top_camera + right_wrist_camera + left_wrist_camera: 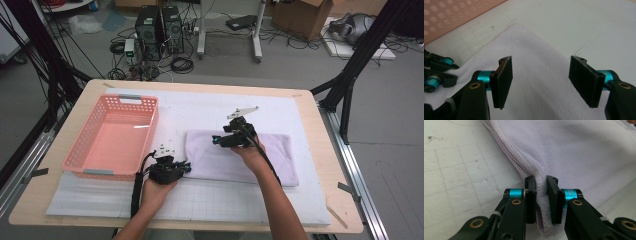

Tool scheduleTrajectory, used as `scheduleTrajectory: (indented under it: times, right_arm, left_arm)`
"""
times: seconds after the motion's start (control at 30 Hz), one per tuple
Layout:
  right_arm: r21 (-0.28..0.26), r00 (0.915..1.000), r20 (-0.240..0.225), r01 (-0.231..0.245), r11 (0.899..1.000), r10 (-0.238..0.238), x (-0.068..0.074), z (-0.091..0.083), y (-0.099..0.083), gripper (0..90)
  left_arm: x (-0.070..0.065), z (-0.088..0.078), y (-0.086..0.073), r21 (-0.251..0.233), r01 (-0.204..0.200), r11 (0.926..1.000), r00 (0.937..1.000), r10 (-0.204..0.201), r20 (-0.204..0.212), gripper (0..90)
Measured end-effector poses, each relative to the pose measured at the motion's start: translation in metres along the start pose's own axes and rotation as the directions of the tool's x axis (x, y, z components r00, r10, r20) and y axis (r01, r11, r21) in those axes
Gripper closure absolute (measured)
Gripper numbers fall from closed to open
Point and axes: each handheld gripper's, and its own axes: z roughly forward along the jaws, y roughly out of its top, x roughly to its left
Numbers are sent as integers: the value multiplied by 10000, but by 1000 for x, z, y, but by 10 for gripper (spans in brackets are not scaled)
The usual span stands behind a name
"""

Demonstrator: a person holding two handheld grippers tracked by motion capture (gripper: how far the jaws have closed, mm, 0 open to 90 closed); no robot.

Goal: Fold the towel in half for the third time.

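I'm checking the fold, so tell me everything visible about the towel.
The towel is pale lilac terry cloth with a stitched hem, folded into a wide rectangle lying flat on the white gridded mat, right of the pink basket. The left tool pinches a bunched fold at its near left corner. The right tool hovers open above its middle, with only towel seen between the pads.
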Motion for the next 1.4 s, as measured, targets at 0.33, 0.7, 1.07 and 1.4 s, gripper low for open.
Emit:
scheduleTrajectory:
  times: [0.33, 0.7, 1.07, 1.4]
  right_arm:
    - [931, 9988, -214, 463, 9946, -445, 9, 42, 22, 401]
    - [1606, 9979, -220, 644, 9849, -617, 14, 77, 29, 502]
    - [2027, 9938, -313, 1108, 9729, -1067, 14, 89, 38, 581]
    - [2175, 9913, -228, 1312, 9672, -1294, 23, 89, 40, 834]
  left_arm:
    - [2, -1, 0, 27, 207, 9998, 9998, -207, 78, 783]
    - [2, -2, -1, -16, 440, 9990, 9990, -440, 71, 786]
    - [4, -2, -2, -9, 691, 9976, 9975, -691, 121, 787]
    - [4, -3, -2, -1, 457, 9990, 9990, -457, 2, 801]
